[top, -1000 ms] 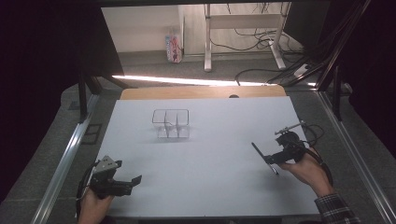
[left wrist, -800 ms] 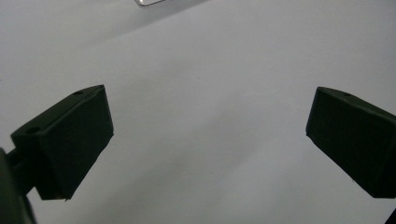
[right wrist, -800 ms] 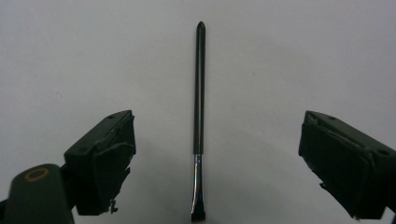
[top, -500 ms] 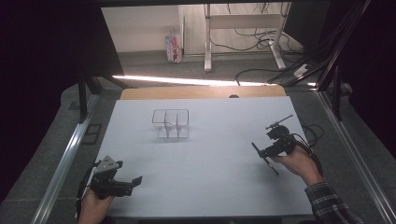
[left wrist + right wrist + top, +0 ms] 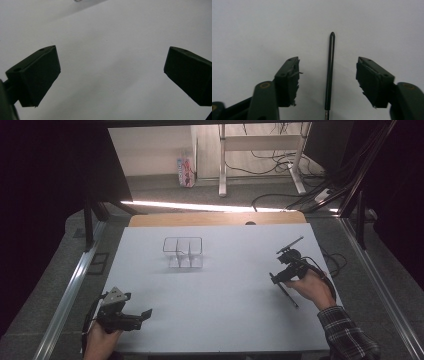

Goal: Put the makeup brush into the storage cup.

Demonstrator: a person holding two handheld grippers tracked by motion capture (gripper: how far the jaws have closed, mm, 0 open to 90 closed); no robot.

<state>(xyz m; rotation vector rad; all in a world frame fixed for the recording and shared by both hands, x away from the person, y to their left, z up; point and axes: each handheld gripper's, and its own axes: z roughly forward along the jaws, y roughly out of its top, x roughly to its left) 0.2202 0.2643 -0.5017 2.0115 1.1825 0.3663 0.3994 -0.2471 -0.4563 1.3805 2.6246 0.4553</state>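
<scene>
jaws of the right gripper (image 5: 328,82) have just been closing, straddling, not yet touching, the black pen (image 5: 330,75).

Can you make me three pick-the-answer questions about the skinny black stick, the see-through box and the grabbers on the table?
1. Where is the thin black stick?
A. between the right gripper's jaws
B. inside the clear box
C. under the left gripper

2. How many compartments does the clear box show?
A. one
B. three
C. six

3. How are the left gripper's jaws?
A. shut tight
B. gripping the stick
C. wide apart with nothing between

Answers:
1 A: in the right gripper view the stick lies on the white table in the gap, untouched, as the jaws have just been closing.
2 B: the high view shows two dividers.
3 C: the left gripper view shows bare table between them.
</scene>
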